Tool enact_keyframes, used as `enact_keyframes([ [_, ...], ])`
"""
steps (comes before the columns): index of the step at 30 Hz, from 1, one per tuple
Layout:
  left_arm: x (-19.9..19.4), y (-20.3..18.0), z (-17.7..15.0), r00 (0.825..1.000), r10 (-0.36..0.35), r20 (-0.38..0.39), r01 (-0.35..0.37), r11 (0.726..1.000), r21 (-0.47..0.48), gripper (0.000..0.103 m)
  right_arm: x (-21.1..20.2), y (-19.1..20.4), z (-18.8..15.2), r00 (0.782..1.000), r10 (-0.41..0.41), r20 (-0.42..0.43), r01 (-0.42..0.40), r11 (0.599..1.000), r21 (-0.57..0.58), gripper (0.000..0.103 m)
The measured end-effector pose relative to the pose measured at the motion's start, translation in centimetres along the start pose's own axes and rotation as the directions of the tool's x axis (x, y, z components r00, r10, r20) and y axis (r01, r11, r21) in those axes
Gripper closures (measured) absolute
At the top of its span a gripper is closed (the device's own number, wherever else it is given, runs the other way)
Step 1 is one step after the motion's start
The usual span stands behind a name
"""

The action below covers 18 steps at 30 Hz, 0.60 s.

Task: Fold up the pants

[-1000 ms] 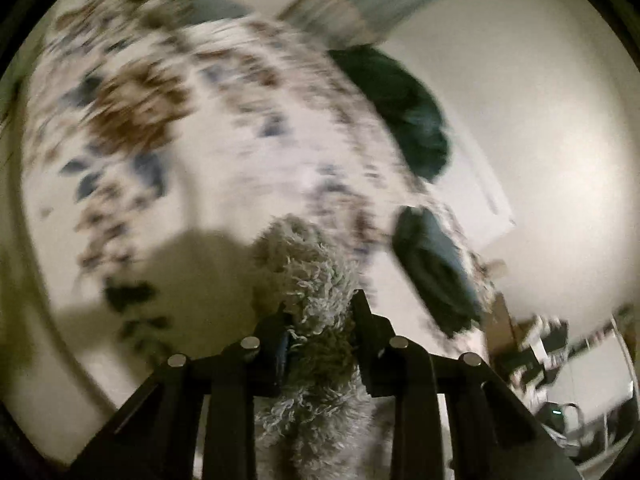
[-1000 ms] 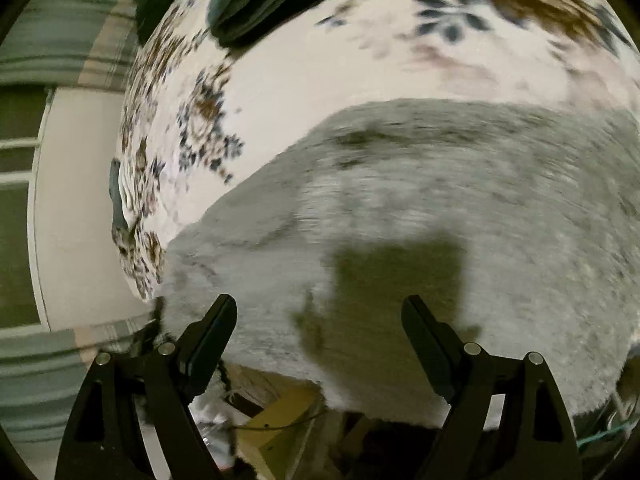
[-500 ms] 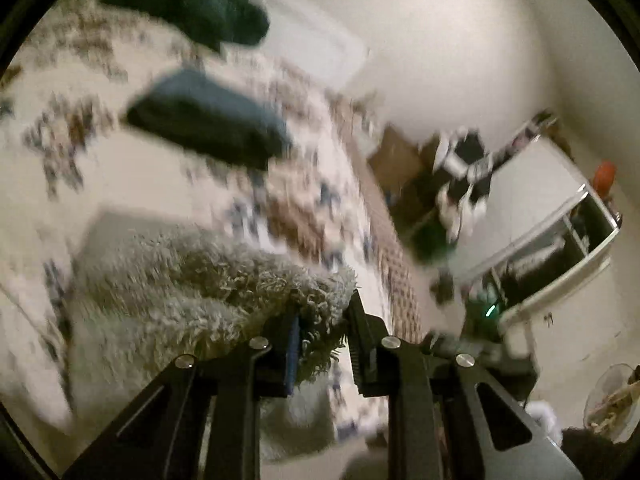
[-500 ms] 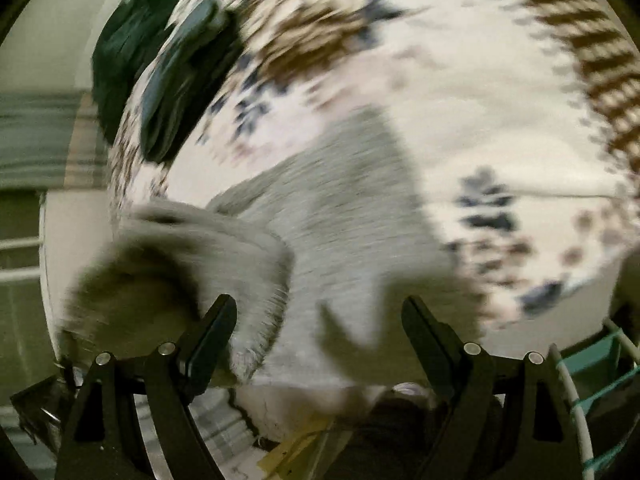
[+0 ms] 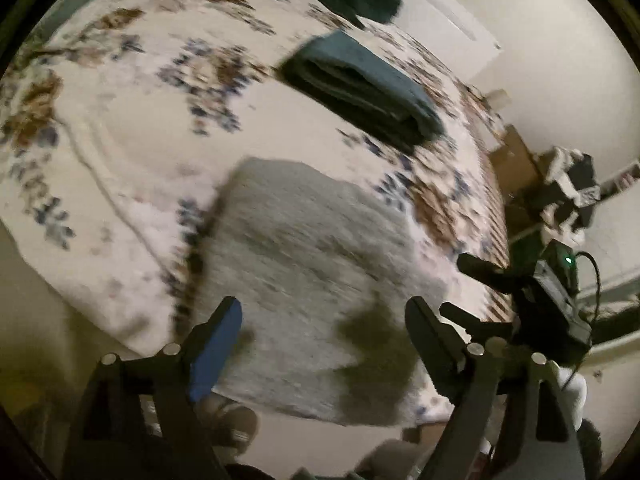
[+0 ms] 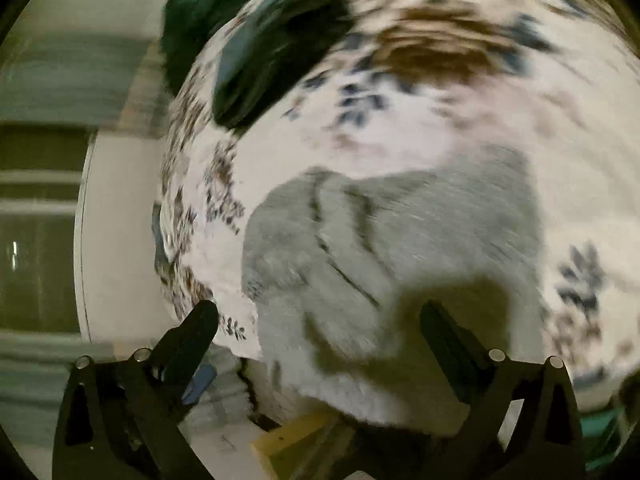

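Dim, warm light; both views motion-blurred, fisheye-bent at dark edges; soft shadows fall on fabric.

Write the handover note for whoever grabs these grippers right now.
Left gripper: open, empty, above the grey pants.
Right gripper: open, empty, also above them.
Pants: lying folded on the floral bedspread near its edge; creases show in the right wrist view.
Folded dark garment lies farther back.
Done: at least one fold laid.
Left: check neatness, probably one more fold.
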State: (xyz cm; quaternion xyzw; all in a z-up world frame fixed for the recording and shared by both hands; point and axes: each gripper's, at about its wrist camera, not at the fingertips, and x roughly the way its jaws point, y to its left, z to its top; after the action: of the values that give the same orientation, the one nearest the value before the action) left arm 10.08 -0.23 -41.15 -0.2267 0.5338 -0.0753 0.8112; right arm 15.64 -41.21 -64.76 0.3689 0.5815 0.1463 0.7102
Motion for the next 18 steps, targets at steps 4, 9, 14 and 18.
enact_keyframes([
  [4,0.3,2.5,1.0,0.997,0.081,0.021,-0.08,0.996,-0.035,0.019,5.2,0.1,2.1,0.994,-0.083,-0.07,0.08,0.996,-0.036,0.001],
  [9,1.3,4.3,1.5,0.985,0.171,0.021,-0.169,0.984,-0.061,0.019,9.9,0.0,2.0,0.986,-0.061,-0.155,0.061,0.998,-0.005,0.04],
  [14,1.9,3.9,2.0,0.985,0.172,0.006,-0.172,0.983,-0.061,0.019,6.7,2.1,0.5,0.991,-0.137,-0.009,0.136,0.988,-0.073,0.08],
  [18,3.2,1.9,2.0,0.991,0.127,-0.031,-0.127,0.992,-0.019,0.019,0.6,2.0,-0.9,0.988,-0.115,0.103,0.118,0.993,-0.03,0.081],
])
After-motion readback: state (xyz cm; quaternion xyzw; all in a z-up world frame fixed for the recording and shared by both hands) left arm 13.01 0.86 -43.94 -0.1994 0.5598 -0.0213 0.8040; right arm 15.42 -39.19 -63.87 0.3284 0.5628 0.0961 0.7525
